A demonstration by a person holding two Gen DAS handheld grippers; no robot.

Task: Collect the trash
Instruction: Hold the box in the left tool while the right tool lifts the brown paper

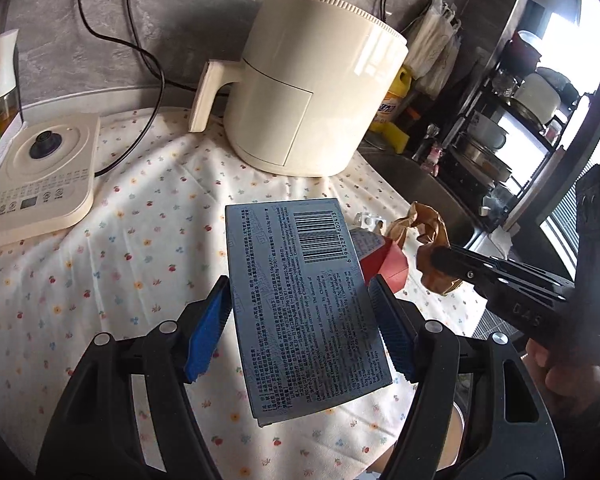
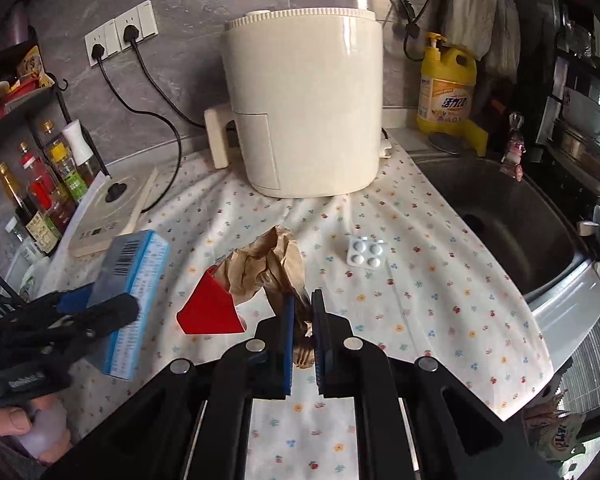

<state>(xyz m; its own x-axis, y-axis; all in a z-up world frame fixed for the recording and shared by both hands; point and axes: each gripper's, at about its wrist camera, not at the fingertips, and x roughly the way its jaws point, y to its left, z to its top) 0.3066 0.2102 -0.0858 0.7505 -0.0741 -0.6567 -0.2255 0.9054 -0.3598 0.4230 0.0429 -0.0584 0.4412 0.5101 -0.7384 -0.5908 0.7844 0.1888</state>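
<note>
Left wrist view: left tool [image 1: 300, 316] clamps one blue medicine box [image 1: 300, 300], raised above the cloth-covered surface [image 1: 120, 260].
Right tool [image 2: 302, 334] is closed on one crumpled brown paper [image 2: 268, 268]. On the surface lie one red carton [image 2: 208, 310] and one blister pack [image 2: 366, 254] containing four tablets.

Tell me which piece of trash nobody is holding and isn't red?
The blister pack of white pills. It lies alone on the flowered cloth, while the left gripper holds the blue box and the right gripper pinches the brown paper.
</note>
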